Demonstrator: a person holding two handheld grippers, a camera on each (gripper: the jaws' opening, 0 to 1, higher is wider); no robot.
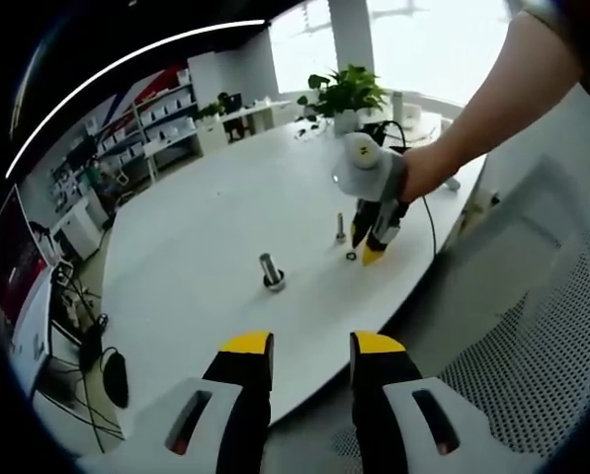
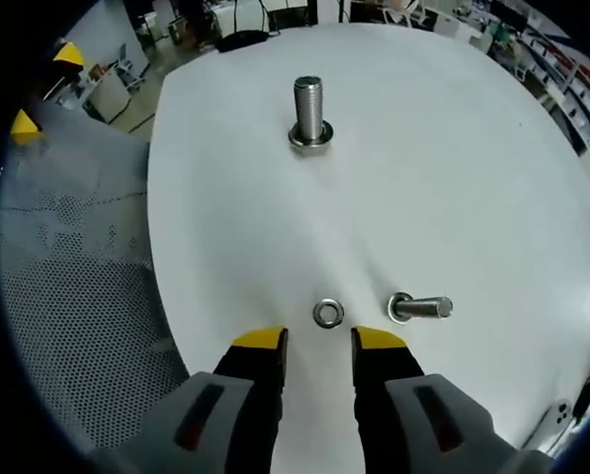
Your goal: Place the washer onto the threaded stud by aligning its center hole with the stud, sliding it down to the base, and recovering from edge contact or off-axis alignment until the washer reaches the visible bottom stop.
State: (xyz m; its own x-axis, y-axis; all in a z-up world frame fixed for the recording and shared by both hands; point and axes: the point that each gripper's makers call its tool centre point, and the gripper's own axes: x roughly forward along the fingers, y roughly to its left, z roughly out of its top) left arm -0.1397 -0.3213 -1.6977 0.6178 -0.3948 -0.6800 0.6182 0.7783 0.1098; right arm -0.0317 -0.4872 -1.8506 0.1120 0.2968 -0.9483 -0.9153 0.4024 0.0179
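A threaded stud [image 1: 272, 271] [image 2: 309, 109] stands upright on a wide base in the middle of the white round table [image 1: 196, 247] [image 2: 453, 178]. The small steel washer [image 2: 327, 314] [image 1: 351, 256] lies flat on the table, just ahead of my right gripper [image 2: 319, 341] [image 1: 374, 245]. That gripper is open, points down at the table and has nothing between its yellow-tipped jaws. A second bolt [image 2: 420, 308] [image 1: 340, 227] is right beside the washer. My left gripper [image 1: 312, 346] is open and empty, off the table's near edge, well back from the stud.
A grey mesh chair [image 2: 77, 296] [image 1: 532, 336] sits by the table's edge. A potted plant [image 1: 349, 91] and a black cable [image 1: 428, 212] are at the table's far side. A dark mouse [image 1: 114, 378] and wires lie on a desk at lower left.
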